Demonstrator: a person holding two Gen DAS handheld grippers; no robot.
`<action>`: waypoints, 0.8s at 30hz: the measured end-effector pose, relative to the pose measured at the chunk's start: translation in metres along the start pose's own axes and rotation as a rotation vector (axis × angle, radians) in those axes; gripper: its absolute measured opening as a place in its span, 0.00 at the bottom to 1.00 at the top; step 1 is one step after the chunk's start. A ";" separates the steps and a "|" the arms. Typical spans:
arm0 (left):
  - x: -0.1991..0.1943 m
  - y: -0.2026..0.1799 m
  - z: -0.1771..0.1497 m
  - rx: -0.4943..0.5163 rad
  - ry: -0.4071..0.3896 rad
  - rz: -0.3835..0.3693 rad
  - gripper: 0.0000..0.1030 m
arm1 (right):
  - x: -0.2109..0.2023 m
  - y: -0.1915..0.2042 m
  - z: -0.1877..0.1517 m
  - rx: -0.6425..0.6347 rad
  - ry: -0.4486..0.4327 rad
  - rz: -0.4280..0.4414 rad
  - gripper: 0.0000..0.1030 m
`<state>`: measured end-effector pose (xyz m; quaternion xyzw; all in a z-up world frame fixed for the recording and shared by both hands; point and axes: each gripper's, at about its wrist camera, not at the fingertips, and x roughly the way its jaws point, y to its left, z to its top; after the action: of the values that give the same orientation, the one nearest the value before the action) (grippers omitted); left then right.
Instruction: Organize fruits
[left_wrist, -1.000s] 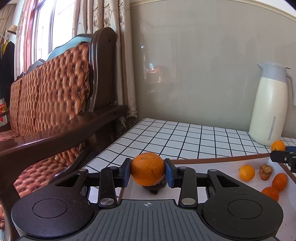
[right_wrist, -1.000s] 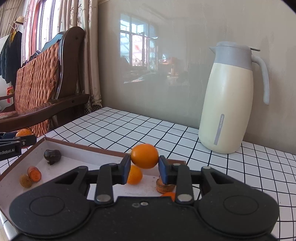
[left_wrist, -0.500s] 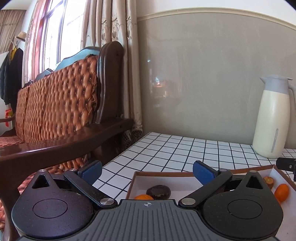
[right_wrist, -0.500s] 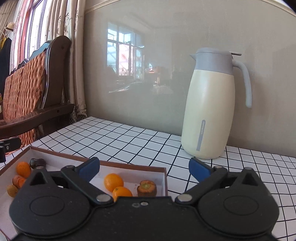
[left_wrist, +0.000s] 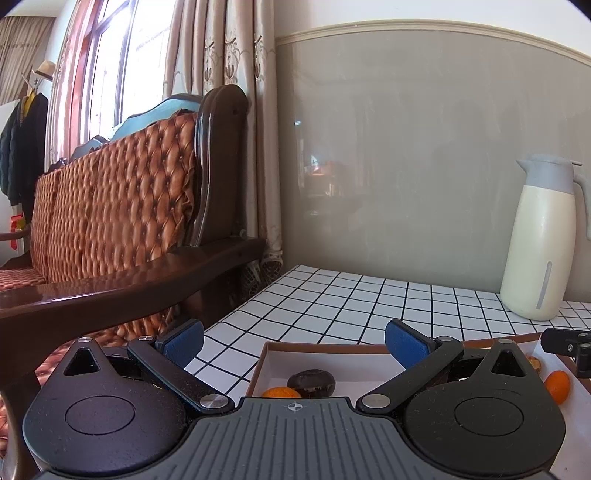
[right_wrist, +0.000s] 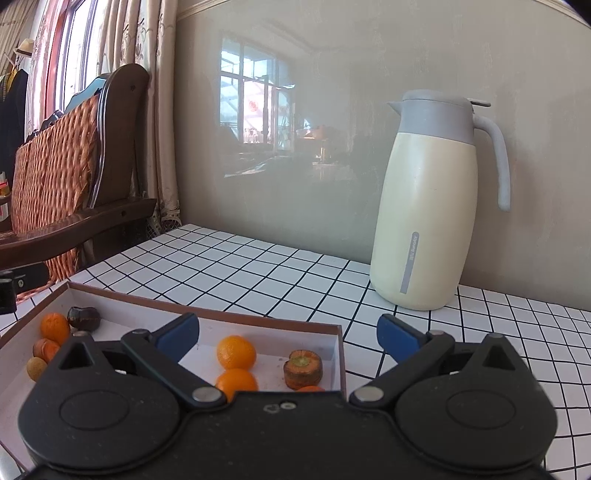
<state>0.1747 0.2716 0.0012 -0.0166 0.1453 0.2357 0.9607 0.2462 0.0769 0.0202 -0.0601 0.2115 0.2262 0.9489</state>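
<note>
Both tools are spread wide and hold nothing: the left tool (left_wrist: 293, 341) hangs over the left end of the shallow box (right_wrist: 338, 354), the right tool (right_wrist: 286, 338) over its right end. The fruit lies inside the box on the tiled surface (right_wrist: 258, 269): two oranges (right_wrist: 236, 351) near a cut piece (right_wrist: 303, 370), another orange (right_wrist: 54, 326) beside a dark fruit (right_wrist: 84, 317) at the left.

Orange fruits (right_wrist: 235, 351) lie in a white, brown-rimmed box (right_wrist: 207, 317) on a black-gridded white table (right_wrist: 258, 266).

Bare tiled tabletop (right_wrist: 258, 266) beyond box (right_wrist: 341, 354); jug (right_wrist: 428, 206) far right.
</note>
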 end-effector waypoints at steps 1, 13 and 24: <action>-0.001 -0.001 0.000 -0.001 0.002 -0.001 1.00 | 0.000 0.001 0.000 -0.003 0.005 0.001 0.94; -0.044 0.004 0.004 -0.080 0.031 -0.027 1.00 | -0.044 0.007 0.009 -0.032 -0.041 0.043 0.94; -0.132 -0.014 -0.013 -0.052 0.016 -0.068 1.00 | -0.136 0.013 -0.001 -0.046 -0.086 0.084 0.94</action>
<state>0.0662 0.1985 0.0257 -0.0485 0.1463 0.2065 0.9662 0.1301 0.0335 0.0776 -0.0632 0.1677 0.2732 0.9451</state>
